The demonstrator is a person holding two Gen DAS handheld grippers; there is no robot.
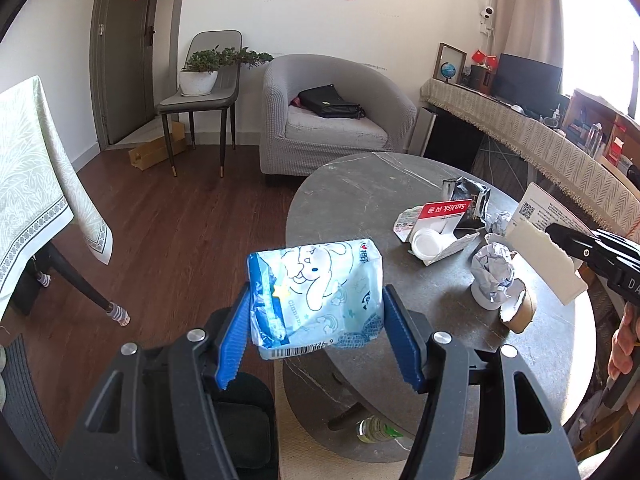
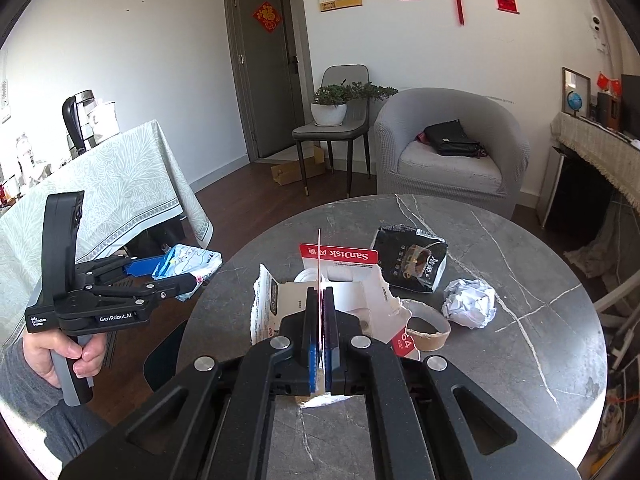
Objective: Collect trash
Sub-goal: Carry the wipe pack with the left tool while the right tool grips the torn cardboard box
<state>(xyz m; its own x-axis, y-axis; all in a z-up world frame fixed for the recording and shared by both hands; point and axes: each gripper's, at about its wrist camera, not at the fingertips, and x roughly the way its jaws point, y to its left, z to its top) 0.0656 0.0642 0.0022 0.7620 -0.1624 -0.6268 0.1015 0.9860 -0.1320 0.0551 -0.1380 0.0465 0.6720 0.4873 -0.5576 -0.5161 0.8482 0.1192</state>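
Note:
My left gripper (image 1: 316,300) is shut on a light blue cartoon wrapper (image 1: 320,292) and holds it in the air left of the round grey table (image 1: 360,192). It also shows in the right wrist view (image 2: 176,276). My right gripper (image 2: 320,296) is shut on a thin white card (image 2: 319,256), seen edge-on; in the left wrist view the card (image 1: 548,236) hangs over the table's right side. On the table lie a red SanDisk package (image 2: 340,256), a black foil bag (image 2: 412,260), a crumpled paper ball (image 2: 470,302) and a cardboard roll (image 2: 428,330).
A paper-stuffed white cup (image 1: 494,276) stands by the roll. A plastic bottle (image 1: 376,430) lies under the table. A grey armchair (image 1: 332,116) with a black bag, a chair with a potted plant (image 1: 200,76), and a cloth-covered table (image 1: 36,184) surround the space.

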